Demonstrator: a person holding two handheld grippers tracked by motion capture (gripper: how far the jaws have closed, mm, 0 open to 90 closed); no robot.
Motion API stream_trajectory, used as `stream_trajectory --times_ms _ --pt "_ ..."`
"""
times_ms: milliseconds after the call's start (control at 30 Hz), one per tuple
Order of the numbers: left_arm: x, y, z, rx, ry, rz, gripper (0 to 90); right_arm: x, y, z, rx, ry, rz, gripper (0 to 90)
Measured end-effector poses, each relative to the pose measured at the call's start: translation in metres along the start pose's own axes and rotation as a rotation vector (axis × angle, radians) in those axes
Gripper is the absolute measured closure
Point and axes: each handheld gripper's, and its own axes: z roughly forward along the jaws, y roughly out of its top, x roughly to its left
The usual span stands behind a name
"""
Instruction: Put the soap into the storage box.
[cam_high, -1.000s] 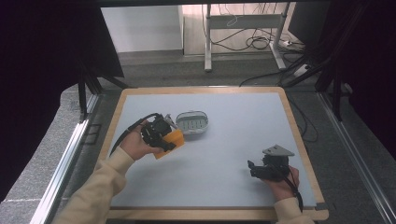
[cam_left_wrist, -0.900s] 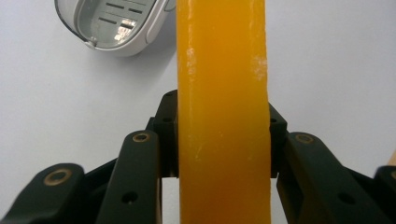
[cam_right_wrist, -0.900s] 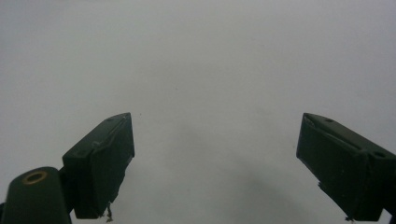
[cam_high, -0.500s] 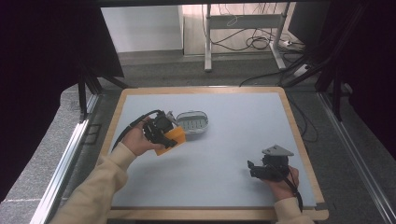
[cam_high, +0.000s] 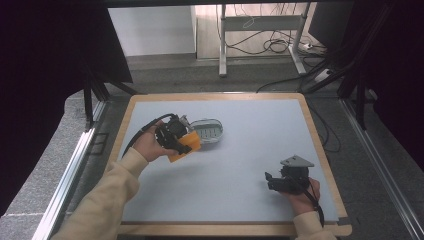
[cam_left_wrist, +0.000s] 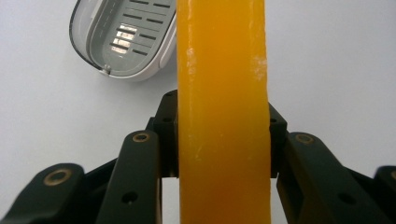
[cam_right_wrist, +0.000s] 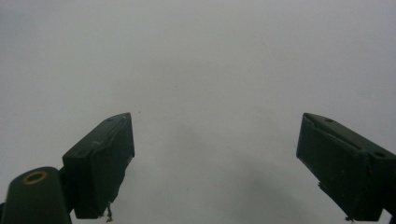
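An orange bar of soap (cam_left_wrist: 222, 116) is clamped between the black jaws of my left gripper (cam_high: 186, 143), which is shut on it and holds it just above the table. A grey and white oval soap dish (cam_high: 207, 130) with a slotted inner tray lies right beside the orange bar of soap (cam_high: 183, 145), on its far right side. In the left gripper view the soap dish (cam_left_wrist: 123, 39) sits at the upper left, beyond the bar. My right gripper (cam_high: 270, 181) rests near the table's front right, and its jaws stand wide open over bare table (cam_right_wrist: 215, 140).
The pale grey table top (cam_high: 260, 135) has a wooden rim (cam_high: 322, 150). Behind it stand a metal frame's legs and loose cables on the floor (cam_high: 270, 45). Dark curtains hang at both sides.
My left gripper with the soap has shifted slightly toward the near side of the soap dish. The right gripper has kept still.
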Motion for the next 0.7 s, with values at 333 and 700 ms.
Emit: stream_trajectory --times_ms 333,700 --pt "0.007 0.004 0.004 0.003 0.017 -0.008 62.5 -0.001 0.0 0.0 0.002 -0.001 -0.002 11.5" --pt "0.014 0.015 0.006 0.005 0.018 0.024 62.4 -0.001 0.0 0.001 -0.006 -0.001 -0.007 11.9"
